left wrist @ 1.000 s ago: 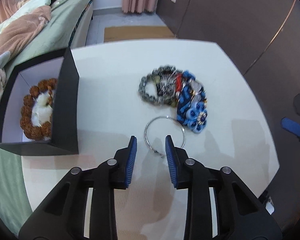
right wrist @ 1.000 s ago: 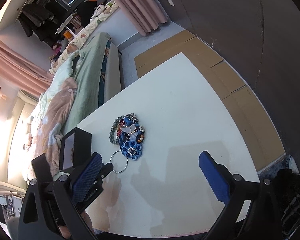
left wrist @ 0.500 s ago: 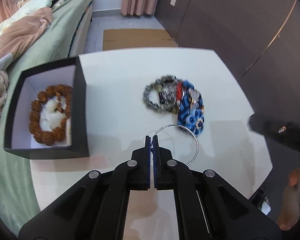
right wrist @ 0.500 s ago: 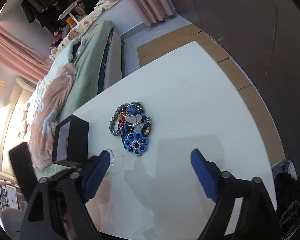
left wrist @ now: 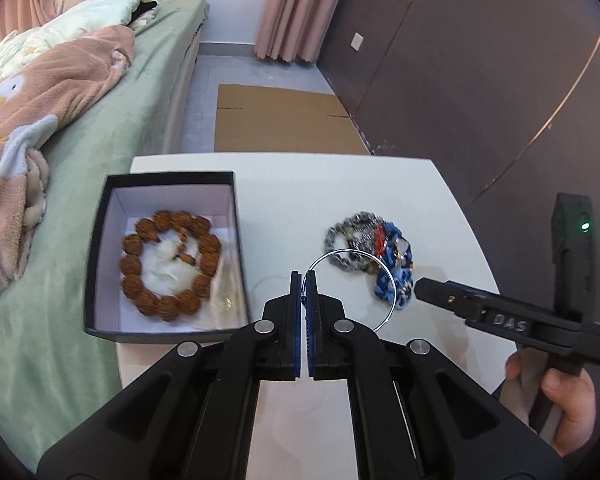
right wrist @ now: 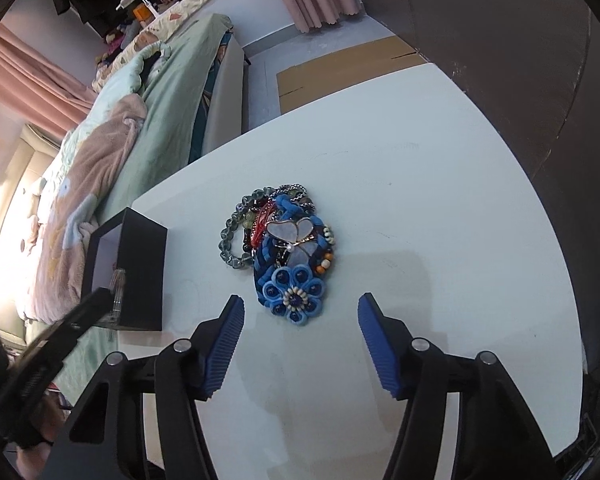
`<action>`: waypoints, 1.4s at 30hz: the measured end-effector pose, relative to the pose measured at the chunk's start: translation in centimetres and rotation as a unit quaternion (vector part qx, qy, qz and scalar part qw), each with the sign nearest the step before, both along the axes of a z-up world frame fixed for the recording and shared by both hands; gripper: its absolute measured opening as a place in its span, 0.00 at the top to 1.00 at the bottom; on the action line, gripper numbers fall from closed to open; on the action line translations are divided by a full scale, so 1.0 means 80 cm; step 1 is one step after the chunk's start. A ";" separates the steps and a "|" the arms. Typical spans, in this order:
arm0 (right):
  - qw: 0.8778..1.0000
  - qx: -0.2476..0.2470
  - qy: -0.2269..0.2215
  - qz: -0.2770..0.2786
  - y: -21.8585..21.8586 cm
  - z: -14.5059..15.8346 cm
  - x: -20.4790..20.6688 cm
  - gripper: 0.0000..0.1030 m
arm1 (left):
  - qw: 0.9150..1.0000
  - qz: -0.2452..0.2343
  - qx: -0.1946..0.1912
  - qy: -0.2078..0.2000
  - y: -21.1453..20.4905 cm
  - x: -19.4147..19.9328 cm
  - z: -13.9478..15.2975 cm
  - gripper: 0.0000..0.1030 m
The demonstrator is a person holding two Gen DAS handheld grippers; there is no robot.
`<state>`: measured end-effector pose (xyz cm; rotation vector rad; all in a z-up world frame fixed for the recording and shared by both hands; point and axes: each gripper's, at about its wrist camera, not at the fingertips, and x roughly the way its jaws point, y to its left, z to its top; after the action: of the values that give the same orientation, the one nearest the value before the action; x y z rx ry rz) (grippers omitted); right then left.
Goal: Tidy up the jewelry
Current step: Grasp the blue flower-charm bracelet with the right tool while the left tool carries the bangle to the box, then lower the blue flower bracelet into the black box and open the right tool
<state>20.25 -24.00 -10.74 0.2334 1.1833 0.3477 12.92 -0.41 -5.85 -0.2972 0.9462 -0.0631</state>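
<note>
The left claw [left wrist: 304, 280] is clamped on a thin silver bangle [left wrist: 392, 280], holding it above the white desk [left wrist: 340, 184] beside the black box [left wrist: 236, 240]. That box stands at the desk's left edge by the bed [left wrist: 100, 120] and holds a brown bead bracelet [left wrist: 170, 264]. The right claw [right wrist: 300, 316] has just been closing; its blue pads are still apart, nothing pressed between them, over the near end of the jewelry pile [right wrist: 284, 248] mid-desk, by the blue flower piece [right wrist: 294, 294].
</note>
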 end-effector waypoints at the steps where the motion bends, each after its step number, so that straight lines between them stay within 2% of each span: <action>1: 1.000 -0.004 0.000 0.001 0.004 -0.001 0.002 0.43 | 1.000 0.002 -0.001 -0.002 0.005 0.000 0.002 0.97; 9: 0.999 -0.042 0.004 0.011 0.036 -0.018 0.020 0.44 | 1.000 0.021 -0.011 -0.012 0.040 0.003 0.010 0.97; 12: 0.997 -0.074 0.005 0.024 0.051 -0.025 0.021 0.58 | 0.999 0.028 -0.016 -0.014 0.051 0.004 0.011 0.97; 13: 0.997 -0.074 0.010 0.029 0.054 -0.026 0.022 0.67 | 0.999 0.030 -0.017 -0.014 0.054 0.004 0.012 0.97; 17: 0.998 -0.057 0.006 0.019 0.050 -0.019 0.020 0.75 | 0.999 0.040 -0.023 -0.018 0.068 0.001 0.016 0.97; 28: 0.998 0.029 -0.059 0.011 0.034 0.038 -0.009 0.76 | 0.996 0.070 -0.039 -0.026 0.099 -0.012 0.013 0.96; 29: 0.997 0.036 -0.062 0.010 0.033 0.043 -0.009 0.76 | 0.996 0.072 -0.044 -0.023 0.103 -0.011 0.011 0.91; 30: 0.997 0.044 -0.069 0.009 0.032 0.048 -0.010 0.76 | 0.996 0.075 -0.048 -0.019 0.107 -0.010 0.008 0.77; 32: 0.995 0.060 -0.081 0.006 0.034 0.059 -0.013 0.76 | 0.995 0.085 -0.051 -0.021 0.113 -0.012 0.007 0.62; 35: 0.992 0.084 -0.094 0.005 0.036 0.071 -0.018 0.76 | 0.994 0.095 -0.052 -0.025 0.121 -0.014 0.009 0.56; 36: 0.991 0.092 -0.099 0.006 0.037 0.075 -0.020 0.76 | 0.993 0.099 -0.053 -0.027 0.125 -0.015 0.010 0.50; 40: 0.987 0.118 -0.111 0.019 0.052 0.085 -0.026 0.76 | 0.992 0.113 -0.047 -0.034 0.138 -0.017 0.016 0.38; 42: 0.985 0.128 -0.115 0.029 0.063 0.089 -0.026 0.76 | 0.991 0.120 -0.045 -0.038 0.145 -0.018 0.018 0.26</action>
<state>18.21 -18.97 -3.66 0.3724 0.9165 0.5645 11.45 11.19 -4.42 -0.4872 0.8277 0.1031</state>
